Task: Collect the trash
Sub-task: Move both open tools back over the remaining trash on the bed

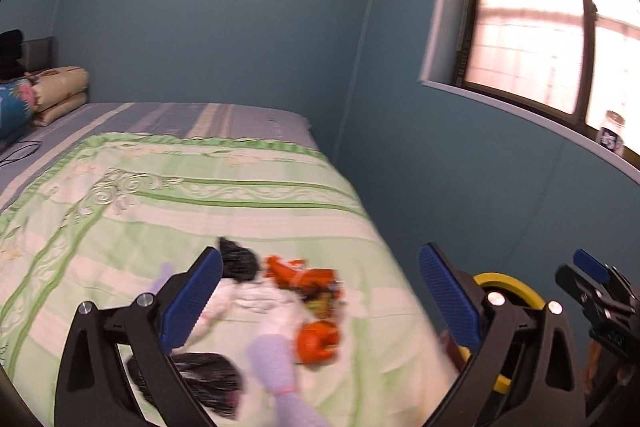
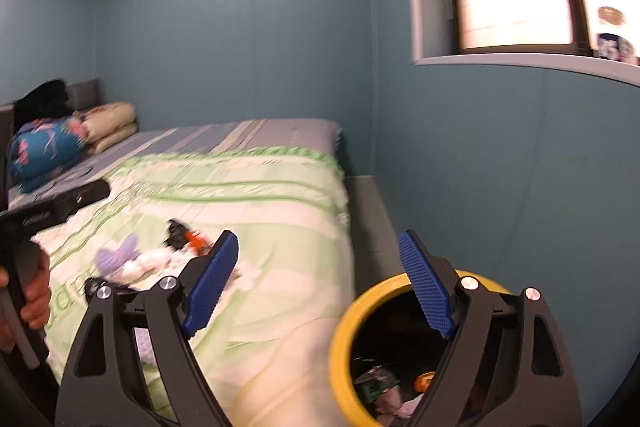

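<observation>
A pile of trash lies on the green bedspread [image 1: 192, 195]: orange wrappers [image 1: 308, 277], a black bag [image 1: 240, 261], white tissue [image 1: 260, 297], a lilac piece [image 1: 272, 359] and another black bag [image 1: 200, 383]. My left gripper [image 1: 320, 303] is open and empty, hovering over the pile. My right gripper [image 2: 320, 287] is open and empty, above the yellow-rimmed bin [image 2: 340, 339], which holds some trash [image 2: 380, 387]. The pile also shows in the right wrist view [image 2: 160, 255]. The bin's rim shows in the left wrist view [image 1: 516, 285].
The bed stands against a blue wall, with folded blankets [image 1: 60, 91] at its head. A window sill [image 1: 520, 111] carries a jar [image 1: 612, 133]. A strip of floor [image 2: 368, 227] runs between bed and wall. My right gripper shows in the left wrist view [image 1: 596, 287].
</observation>
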`<state>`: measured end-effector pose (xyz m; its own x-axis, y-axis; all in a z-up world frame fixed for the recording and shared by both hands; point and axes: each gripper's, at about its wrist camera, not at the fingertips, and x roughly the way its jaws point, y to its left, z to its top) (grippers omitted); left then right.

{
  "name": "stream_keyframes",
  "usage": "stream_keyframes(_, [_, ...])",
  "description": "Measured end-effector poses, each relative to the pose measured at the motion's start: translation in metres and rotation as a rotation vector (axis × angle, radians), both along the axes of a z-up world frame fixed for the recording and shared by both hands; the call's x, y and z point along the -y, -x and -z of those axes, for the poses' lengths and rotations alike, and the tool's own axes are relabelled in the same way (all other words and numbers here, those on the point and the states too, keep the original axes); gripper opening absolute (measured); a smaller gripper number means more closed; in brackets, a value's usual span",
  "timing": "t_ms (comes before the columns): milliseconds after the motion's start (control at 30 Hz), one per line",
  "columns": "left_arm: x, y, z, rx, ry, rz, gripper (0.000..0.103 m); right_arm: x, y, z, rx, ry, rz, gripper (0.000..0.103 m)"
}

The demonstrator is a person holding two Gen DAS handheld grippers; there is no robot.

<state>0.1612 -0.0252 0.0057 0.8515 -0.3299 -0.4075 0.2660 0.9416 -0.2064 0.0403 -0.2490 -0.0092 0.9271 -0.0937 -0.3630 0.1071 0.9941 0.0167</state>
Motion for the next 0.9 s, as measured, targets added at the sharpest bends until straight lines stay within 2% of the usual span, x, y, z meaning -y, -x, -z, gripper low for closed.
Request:
stream_keyframes(433, [-0.074,-0.042,0.047,-0.094,-0.034,-0.15,0.095,-0.098,-0.037,0.029,-0.114,0.004,-0.248,0.079])
stream_keyframes(567, [-0.089,-0.053,0.062,-0.123,-0.037,-0.173,0.095,-0.128,-0.046,0.041,-0.16,0.029,-0.309,0.079])
stream_keyframes(900, [-0.113,-0.076,0.098,-0.187,-0.067,-0.186,0.095,-0.171,-0.065,0.08,-0.265,0.054,-0.403,0.079])
